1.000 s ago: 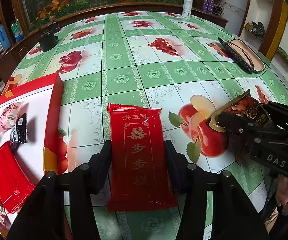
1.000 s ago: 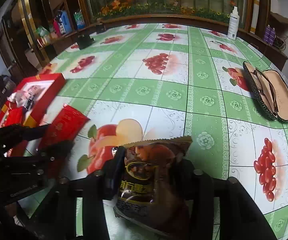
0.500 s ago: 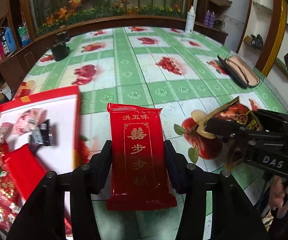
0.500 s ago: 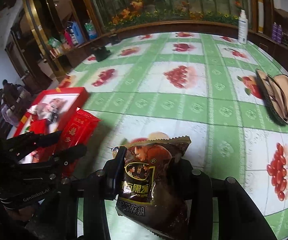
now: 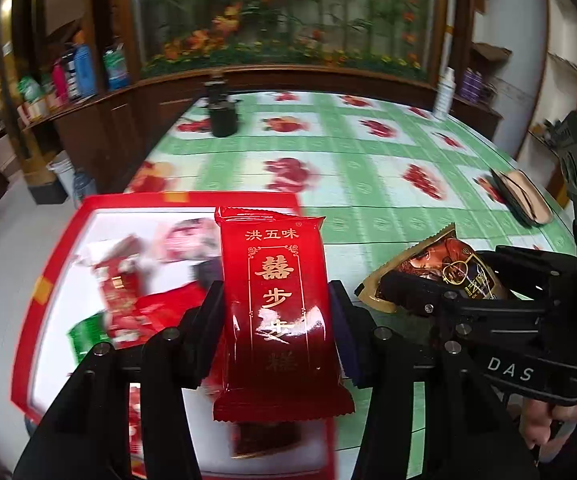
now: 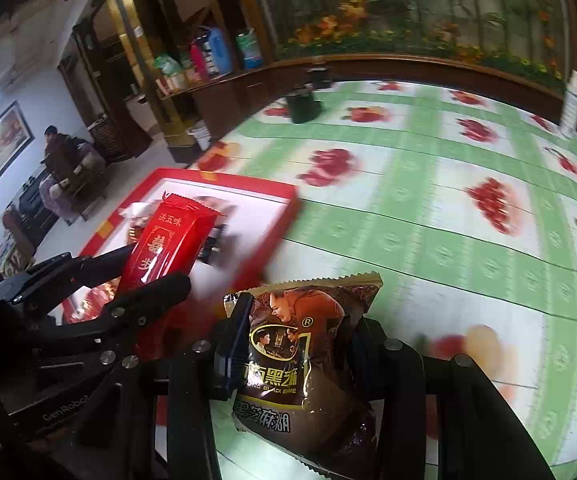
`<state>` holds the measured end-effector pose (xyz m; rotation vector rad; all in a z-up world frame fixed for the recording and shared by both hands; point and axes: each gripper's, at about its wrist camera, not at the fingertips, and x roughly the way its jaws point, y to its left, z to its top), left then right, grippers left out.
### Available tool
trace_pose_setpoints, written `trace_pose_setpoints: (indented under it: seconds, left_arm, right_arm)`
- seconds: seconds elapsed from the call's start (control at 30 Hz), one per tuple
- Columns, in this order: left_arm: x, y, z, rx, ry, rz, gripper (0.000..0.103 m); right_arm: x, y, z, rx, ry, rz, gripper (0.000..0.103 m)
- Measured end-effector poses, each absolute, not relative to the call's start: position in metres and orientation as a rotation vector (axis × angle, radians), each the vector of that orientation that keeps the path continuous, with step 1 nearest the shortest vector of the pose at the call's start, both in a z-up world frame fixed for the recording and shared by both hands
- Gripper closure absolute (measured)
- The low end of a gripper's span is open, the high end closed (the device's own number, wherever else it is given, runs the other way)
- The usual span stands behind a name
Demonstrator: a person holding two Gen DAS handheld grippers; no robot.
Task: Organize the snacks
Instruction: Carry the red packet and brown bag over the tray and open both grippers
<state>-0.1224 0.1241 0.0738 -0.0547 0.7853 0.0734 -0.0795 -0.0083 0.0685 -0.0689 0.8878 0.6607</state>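
My left gripper [image 5: 274,312] is shut on a red snack packet [image 5: 276,300] with gold lettering, held in the air over the red-rimmed box [image 5: 48,264]. The box has a white floor and holds several snack packets [image 5: 124,292]. My right gripper [image 6: 300,340] is shut on a brown snack bag [image 6: 300,352], held above the table just right of the box [image 6: 280,192]. In the left wrist view the right gripper [image 5: 420,284] with the brown bag [image 5: 436,264] hangs to the right. In the right wrist view the left gripper [image 6: 144,264] with the red packet [image 6: 168,244] hangs at left, over the box.
A green and white tablecloth with fruit prints [image 5: 368,184] covers the table. A dark cup [image 5: 222,118] and a white bottle [image 5: 444,92] stand at the far edge. An open glasses case [image 5: 520,200] lies at right. A person [image 6: 64,160] sits in the far left background.
Both grippers have moved left and risen with their packets. The red packet has gone from the bare tablecloth to over the red box, and the brown bag has come up beside the box.
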Motion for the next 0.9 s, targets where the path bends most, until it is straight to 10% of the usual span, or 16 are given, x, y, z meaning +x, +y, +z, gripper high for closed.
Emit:
trace_pose_setpoints:
  seconds: [0.9]
  left_arm:
    - [-0.148,0.224,0.051,-0.176,0.780,0.238,0.054]
  right_arm:
    - [-0.085,0.110,0.055,-0.139,0.885,0.741,0.059]
